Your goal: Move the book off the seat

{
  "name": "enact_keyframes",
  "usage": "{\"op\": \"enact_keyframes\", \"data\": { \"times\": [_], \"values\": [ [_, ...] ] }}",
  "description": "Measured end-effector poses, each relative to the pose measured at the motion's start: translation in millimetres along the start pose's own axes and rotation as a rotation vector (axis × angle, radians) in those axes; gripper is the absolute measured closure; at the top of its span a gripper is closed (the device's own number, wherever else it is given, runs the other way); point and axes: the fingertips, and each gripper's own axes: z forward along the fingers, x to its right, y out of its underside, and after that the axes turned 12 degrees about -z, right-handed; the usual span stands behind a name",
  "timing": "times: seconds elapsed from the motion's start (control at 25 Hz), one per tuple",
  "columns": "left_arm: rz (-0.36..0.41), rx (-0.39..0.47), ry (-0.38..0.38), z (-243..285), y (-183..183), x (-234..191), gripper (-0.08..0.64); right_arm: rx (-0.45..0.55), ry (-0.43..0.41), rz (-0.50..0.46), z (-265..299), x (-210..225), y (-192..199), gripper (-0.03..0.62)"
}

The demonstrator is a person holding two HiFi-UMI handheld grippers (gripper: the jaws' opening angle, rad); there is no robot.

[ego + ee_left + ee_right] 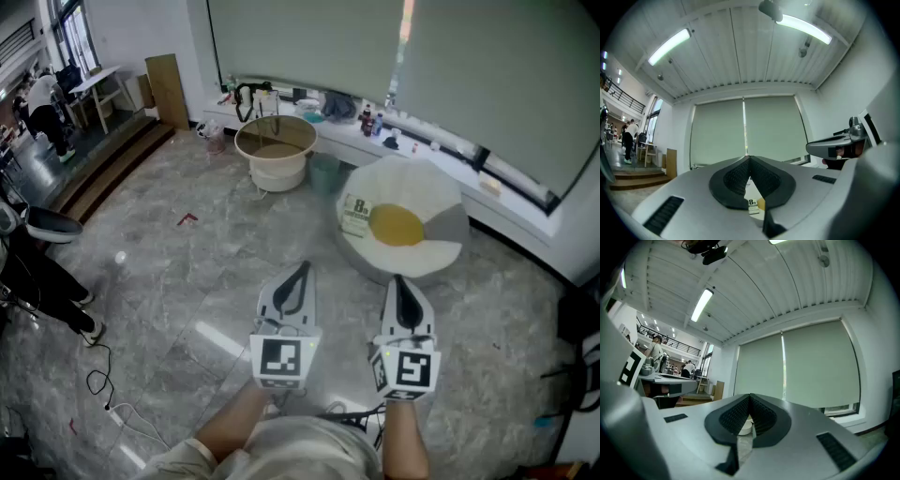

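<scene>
A small book (355, 215) with a white and green cover lies on the left side of a round white floor seat (441, 202) that has a yellow centre (396, 225). My left gripper (302, 266) and right gripper (397, 279) hover side by side over the floor in front of the seat, both shut and holding nothing. Through the gap below the left gripper's (749, 159) shut pads I see the book (752, 206) and a bit of the yellow centre (761, 203). The right gripper (750, 397) points up toward the window blind.
A large round beige tub (276, 150) stands on the floor behind and left of the seat. A low window ledge (412, 141) with bottles and clutter runs along the back. Cables (103, 389) trail on the floor at left. People (42, 103) stand far left.
</scene>
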Motion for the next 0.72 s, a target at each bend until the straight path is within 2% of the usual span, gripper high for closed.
{"op": "enact_keyframes", "data": {
  "times": [0.44, 0.72],
  "values": [
    [0.014, 0.001, 0.012, 8, 9, 35, 0.557, -0.009, 0.005, 0.016, -10, 26, 15, 0.588],
    [0.024, -0.006, 0.024, 24, 21, 73, 0.557, -0.002, 0.014, 0.032, -18, 60, 35, 0.588]
  ]
}}
